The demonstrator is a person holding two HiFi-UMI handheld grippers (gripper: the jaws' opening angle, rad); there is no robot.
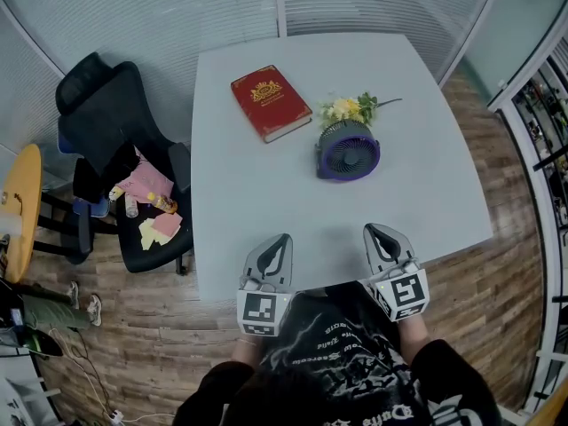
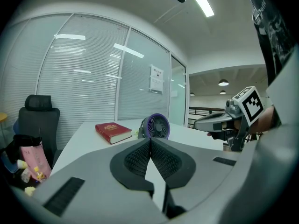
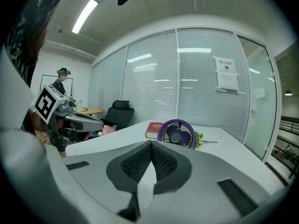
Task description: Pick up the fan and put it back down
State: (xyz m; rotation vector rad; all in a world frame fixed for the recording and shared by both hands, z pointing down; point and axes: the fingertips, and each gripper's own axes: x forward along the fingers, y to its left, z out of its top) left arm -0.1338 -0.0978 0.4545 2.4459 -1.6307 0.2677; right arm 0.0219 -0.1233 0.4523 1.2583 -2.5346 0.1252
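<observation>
At the far left edge of the frame, a round wooden side table (image 1: 22, 198) shows only in part. Just right of it stands a black office chair (image 1: 111, 122). Its seat carries the nearest thing to a container here, a pink bag (image 1: 144, 183), with a small bottle-like item and some yellow and pink paper pieces beside it. What is inside the bag I cannot tell.

The white square tabletop (image 1: 266, 211) fills the middle of the frame. A red hardcover book with a gold crest (image 1: 271, 102) lies closed and flat on its upper left part. At the lower edge, close to the person, is the left gripper (image 1: 280, 242). Its jaws are clenched tip to tip on nothing, as its own view shows (image 2: 149, 141).

Right of centre sits the small round purple desk fan with a dark grille (image 1: 348, 149). It is near the book and well apart from both grippers, its face tilted up toward the person. A sprig of yellow flowers (image 1: 351, 107) lies just behind it, perhaps touching.

The fan looks like light, stiff plastic. Its rounded housing is probably smooth enough to slip, and the thin grille bars would likely flex or catch. The solid purple ring, pinched across its edge, or the base below it seems the safer hold.

Furthest right, the right gripper (image 1: 374, 232) has its jaws pressed together and empty too (image 3: 150, 143), pointing toward the fan.
</observation>
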